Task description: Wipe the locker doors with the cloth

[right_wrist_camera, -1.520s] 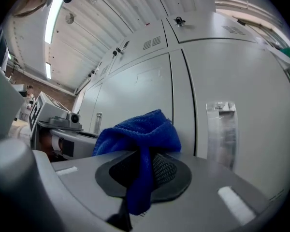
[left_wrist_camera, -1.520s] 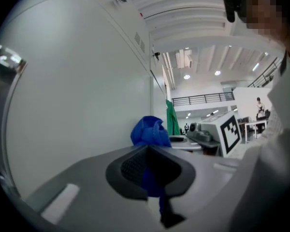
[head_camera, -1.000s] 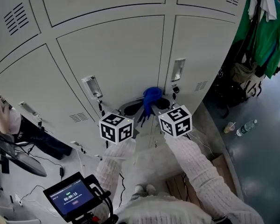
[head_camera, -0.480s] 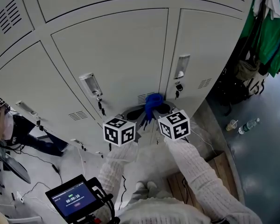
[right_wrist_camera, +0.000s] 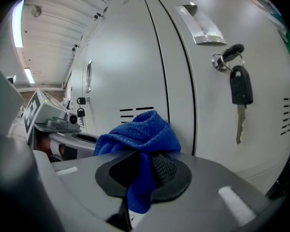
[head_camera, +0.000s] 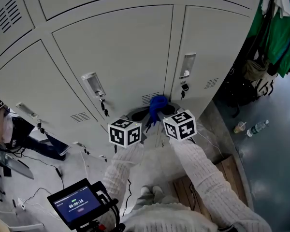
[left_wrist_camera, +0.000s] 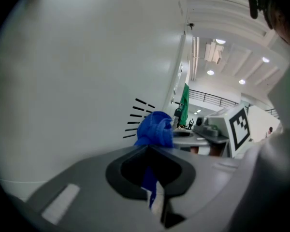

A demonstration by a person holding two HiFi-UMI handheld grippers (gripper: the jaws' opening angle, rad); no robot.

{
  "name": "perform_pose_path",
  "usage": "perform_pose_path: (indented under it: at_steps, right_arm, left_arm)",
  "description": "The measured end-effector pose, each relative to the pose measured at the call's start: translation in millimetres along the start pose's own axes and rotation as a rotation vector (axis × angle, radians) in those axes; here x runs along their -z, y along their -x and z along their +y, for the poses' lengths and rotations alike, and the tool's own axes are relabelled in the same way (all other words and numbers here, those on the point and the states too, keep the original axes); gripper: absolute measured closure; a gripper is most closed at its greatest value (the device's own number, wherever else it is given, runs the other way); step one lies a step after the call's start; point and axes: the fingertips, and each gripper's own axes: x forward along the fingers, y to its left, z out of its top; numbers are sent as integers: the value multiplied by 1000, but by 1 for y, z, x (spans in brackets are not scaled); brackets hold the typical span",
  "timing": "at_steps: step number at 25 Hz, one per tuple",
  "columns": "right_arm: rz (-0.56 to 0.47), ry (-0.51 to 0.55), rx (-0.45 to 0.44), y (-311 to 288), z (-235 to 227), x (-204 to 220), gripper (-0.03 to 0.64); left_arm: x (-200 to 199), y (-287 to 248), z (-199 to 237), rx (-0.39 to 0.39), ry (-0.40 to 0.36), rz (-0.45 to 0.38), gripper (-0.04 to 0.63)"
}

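Pale grey metal locker doors (head_camera: 116,47) loom; left gripper (left_wrist_camera: 152,164) and right gripper (right_wrist_camera: 142,172) both pinch a bunched blue cloth (head_camera: 157,103) near them, to wipe.

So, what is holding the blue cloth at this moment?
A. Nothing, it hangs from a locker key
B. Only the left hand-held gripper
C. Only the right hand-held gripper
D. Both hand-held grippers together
D: the blue cloth is pinched between the jaws of the left hand-held gripper and also of the right hand-held gripper, as each gripper view shows.
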Motion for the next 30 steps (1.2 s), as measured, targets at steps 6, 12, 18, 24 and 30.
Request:
perform_pose_path:
  at_steps: [6, 12, 18, 24, 30]
  right_arm:
    - [43, 5, 7, 8, 8, -4, 566]
    - [-96, 61, -60, 40, 56, -55, 566]
    - [-202, 89, -130, 67, 89, -91, 566]
    - [-277, 107, -171, 96, 129, -107, 561]
    - [-352, 57, -193, 113, 143, -101, 561]
  left_arm:
    - [-10, 16, -11, -26, -19, -37, 595]
    - [-47, 68, -37, -26, -112, -121, 595]
    - [-77, 106, -53, -47, -191, -187, 595]
    - [-84, 155, -64, -99, -234, -240, 595]
    - [-71, 185, -82, -90, -256, -275, 595]
